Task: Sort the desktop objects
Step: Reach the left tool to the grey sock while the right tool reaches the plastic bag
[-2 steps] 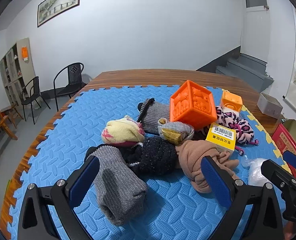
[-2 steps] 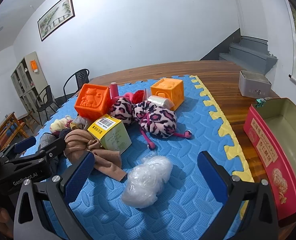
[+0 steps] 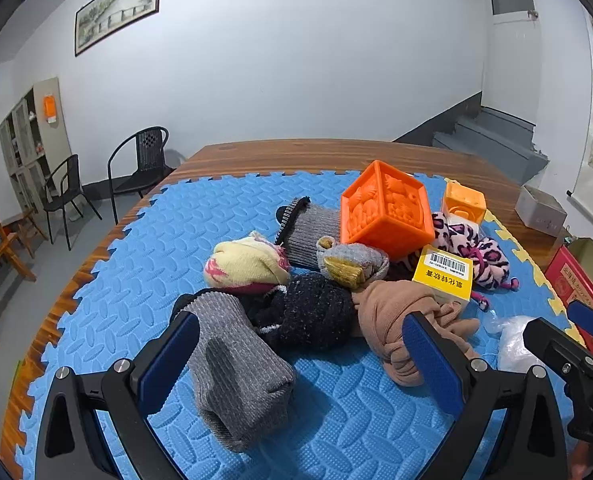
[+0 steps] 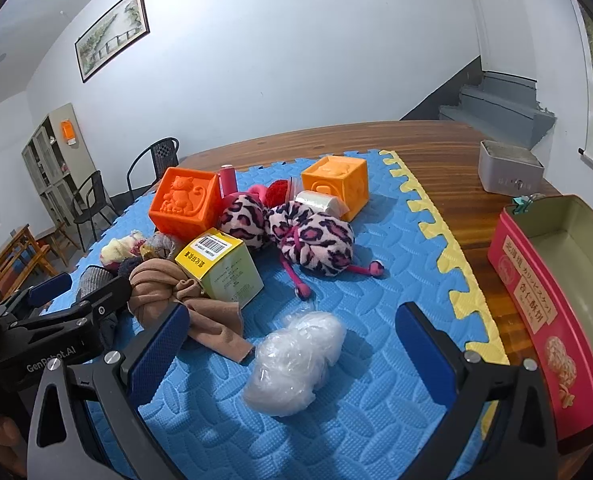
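Note:
A pile of soft things and boxes lies on the blue foam mat (image 3: 184, 240). My left gripper (image 3: 300, 360) is open, its fingers straddling a grey sock (image 3: 240, 376) and a black sock (image 3: 312, 312), touching neither. Beside them lie a brown stocking bundle (image 3: 392, 316), a yellow-pink sock ball (image 3: 244, 264), a yellow box (image 3: 444, 276) and a large orange cube (image 3: 388, 212). My right gripper (image 4: 292, 344) is open around a crumpled clear plastic bag (image 4: 296, 360) without gripping it. Leopard plush (image 4: 312, 240) and a small orange cube (image 4: 336, 180) lie beyond.
An open red tin (image 4: 536, 304) stands on the wooden table (image 4: 436, 148) right of the mat (image 4: 376, 360), with a grey box (image 4: 508, 172) behind it. The left gripper's body (image 4: 56, 320) shows at the right wrist view's left. Chairs and a cabinet stand far left.

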A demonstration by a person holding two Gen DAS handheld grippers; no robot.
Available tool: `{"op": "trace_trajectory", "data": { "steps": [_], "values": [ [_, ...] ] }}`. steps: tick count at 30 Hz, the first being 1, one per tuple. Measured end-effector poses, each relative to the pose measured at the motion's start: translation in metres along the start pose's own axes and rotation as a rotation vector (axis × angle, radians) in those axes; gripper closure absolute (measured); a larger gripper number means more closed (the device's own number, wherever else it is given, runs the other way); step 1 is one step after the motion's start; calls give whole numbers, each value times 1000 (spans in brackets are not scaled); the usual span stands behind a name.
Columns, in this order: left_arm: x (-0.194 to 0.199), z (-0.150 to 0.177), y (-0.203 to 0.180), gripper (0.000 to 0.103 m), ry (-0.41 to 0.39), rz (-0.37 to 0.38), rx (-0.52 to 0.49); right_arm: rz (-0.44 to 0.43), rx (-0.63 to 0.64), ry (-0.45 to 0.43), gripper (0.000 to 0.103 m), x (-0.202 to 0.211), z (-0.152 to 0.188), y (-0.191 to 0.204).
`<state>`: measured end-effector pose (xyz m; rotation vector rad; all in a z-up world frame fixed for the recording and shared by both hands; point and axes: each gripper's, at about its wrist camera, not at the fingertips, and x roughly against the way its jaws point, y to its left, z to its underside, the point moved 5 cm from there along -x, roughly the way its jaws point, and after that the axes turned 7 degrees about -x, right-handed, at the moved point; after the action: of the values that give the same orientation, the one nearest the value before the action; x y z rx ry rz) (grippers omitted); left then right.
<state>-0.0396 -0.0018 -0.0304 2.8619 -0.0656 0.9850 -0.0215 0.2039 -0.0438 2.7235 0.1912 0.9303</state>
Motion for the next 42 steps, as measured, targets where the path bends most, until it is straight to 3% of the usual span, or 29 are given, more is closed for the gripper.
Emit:
{"op": "trace_trajectory", "data": {
  "steps": [8,42],
  "values": [
    [1,-1,9,0,-6,5,7,5,54,-21,0,4,3,11],
    [25,6,21,0,-20,-83,16,-37,26,-50,0,10,-1,7]
  ]
}}
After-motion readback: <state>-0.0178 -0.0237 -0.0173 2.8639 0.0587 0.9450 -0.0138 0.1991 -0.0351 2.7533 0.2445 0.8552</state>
